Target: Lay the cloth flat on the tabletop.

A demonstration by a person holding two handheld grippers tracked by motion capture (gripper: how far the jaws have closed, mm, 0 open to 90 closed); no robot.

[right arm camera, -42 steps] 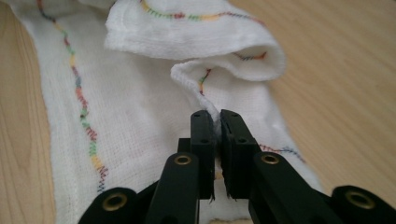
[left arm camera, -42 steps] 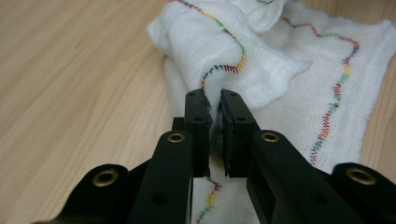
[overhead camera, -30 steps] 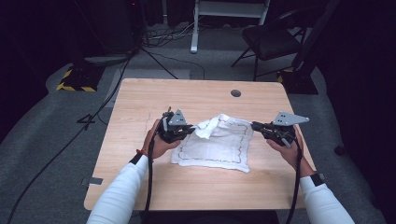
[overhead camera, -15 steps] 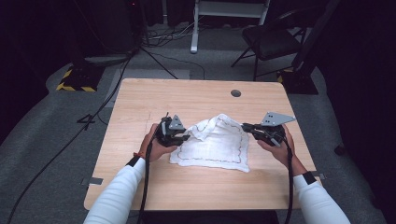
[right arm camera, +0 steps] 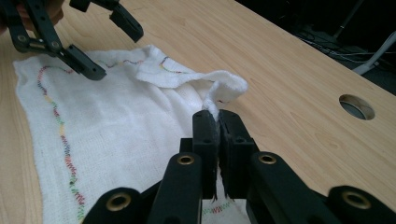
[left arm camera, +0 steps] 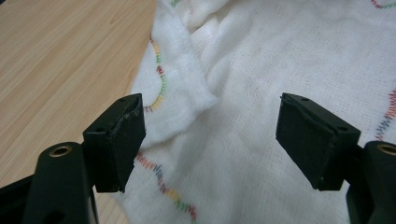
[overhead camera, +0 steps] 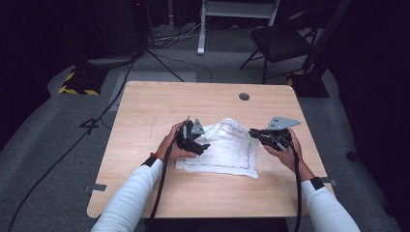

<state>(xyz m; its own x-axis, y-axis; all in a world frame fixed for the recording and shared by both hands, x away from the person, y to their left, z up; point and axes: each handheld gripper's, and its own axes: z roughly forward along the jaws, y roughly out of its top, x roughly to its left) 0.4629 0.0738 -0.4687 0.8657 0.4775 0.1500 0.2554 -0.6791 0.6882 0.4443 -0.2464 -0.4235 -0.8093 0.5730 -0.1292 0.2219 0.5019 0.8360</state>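
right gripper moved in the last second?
Yes. In the high view the right gripper has come inward, toward the table's middle and away from its right edge, drawing the pinched corner of the white cloth with it.

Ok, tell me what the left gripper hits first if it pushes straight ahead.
Probably the white cloth: the left gripper is open and the cloth's folded, stitched edge lies directly ahead between its fingers, though the depth is unclear.
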